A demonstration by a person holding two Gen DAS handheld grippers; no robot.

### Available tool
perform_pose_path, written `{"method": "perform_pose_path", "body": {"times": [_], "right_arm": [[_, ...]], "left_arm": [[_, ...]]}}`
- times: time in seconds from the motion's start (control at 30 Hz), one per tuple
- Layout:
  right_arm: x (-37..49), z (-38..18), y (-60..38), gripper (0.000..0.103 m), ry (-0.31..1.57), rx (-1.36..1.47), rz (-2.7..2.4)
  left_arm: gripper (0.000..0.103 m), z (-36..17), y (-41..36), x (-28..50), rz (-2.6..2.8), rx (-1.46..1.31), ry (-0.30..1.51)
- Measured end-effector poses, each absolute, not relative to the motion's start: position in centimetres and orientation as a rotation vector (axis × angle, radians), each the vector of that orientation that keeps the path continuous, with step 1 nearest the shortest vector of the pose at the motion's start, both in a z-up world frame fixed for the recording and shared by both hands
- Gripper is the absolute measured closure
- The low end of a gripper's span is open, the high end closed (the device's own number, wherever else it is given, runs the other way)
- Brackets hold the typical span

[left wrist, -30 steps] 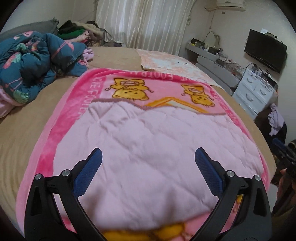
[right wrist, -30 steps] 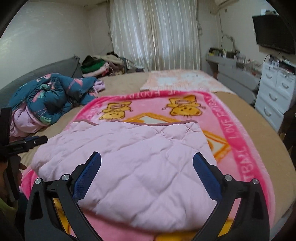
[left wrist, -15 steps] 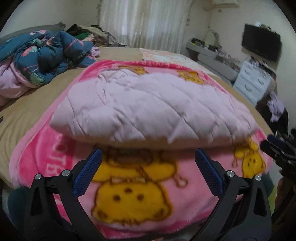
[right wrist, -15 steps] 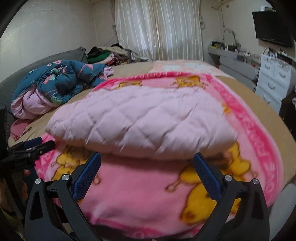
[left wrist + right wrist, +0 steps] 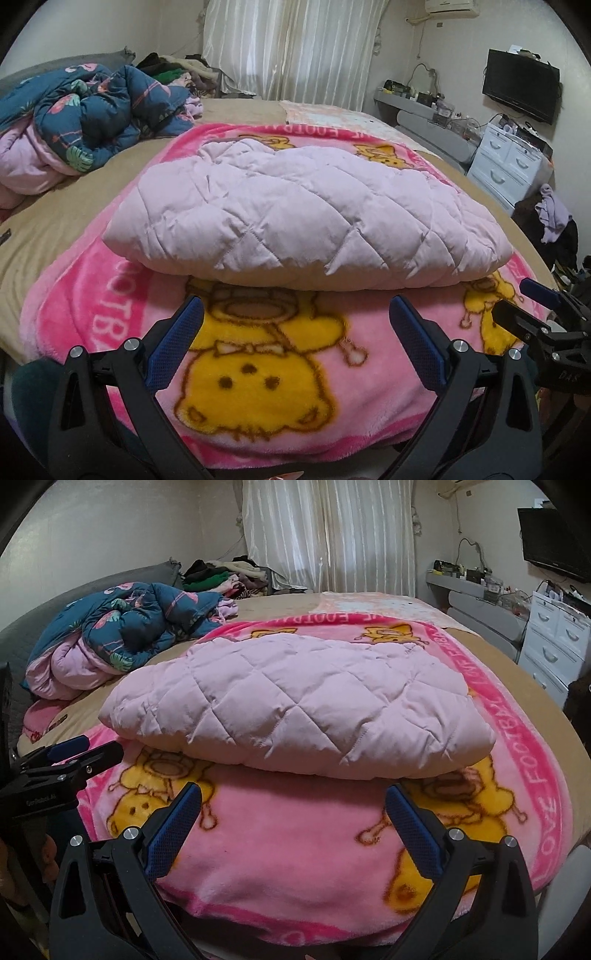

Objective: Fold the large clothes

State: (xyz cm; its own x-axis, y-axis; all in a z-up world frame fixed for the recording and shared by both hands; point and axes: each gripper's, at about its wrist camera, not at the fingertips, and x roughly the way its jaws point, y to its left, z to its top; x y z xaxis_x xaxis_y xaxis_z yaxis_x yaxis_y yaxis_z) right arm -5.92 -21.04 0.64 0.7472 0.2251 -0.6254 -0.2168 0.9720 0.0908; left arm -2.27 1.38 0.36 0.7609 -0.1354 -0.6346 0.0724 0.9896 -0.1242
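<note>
A pale pink quilted garment lies folded into a thick pad on a bright pink blanket printed with yellow cartoon figures. My left gripper is open and empty, hovering over the blanket's near edge, short of the garment's folded front edge. My right gripper is also open and empty, at a similar distance in front of the garment's right half. Each gripper shows at the side of the other's view: the right one, the left one.
A crumpled dark blue floral duvet with a pink lining lies at the left of the tan bed. A pile of clothes sits by the curtains. White drawers, a TV and a cluttered shelf stand at the right.
Both grippers have drawn back and dropped from above the garment to low over the blanket's near edge. The garment lies as it did.
</note>
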Motion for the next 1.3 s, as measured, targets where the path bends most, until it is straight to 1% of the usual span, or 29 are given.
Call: {"method": "perform_pose_path", "body": {"times": [1.3], "right_arm": [[-6.8,2.2,-20.8,0.004,0.646,0.001,0.231]], "left_arm": [[0.009,1.1,2.0,-2.6,-0.06,-0.079,0.682]]}}
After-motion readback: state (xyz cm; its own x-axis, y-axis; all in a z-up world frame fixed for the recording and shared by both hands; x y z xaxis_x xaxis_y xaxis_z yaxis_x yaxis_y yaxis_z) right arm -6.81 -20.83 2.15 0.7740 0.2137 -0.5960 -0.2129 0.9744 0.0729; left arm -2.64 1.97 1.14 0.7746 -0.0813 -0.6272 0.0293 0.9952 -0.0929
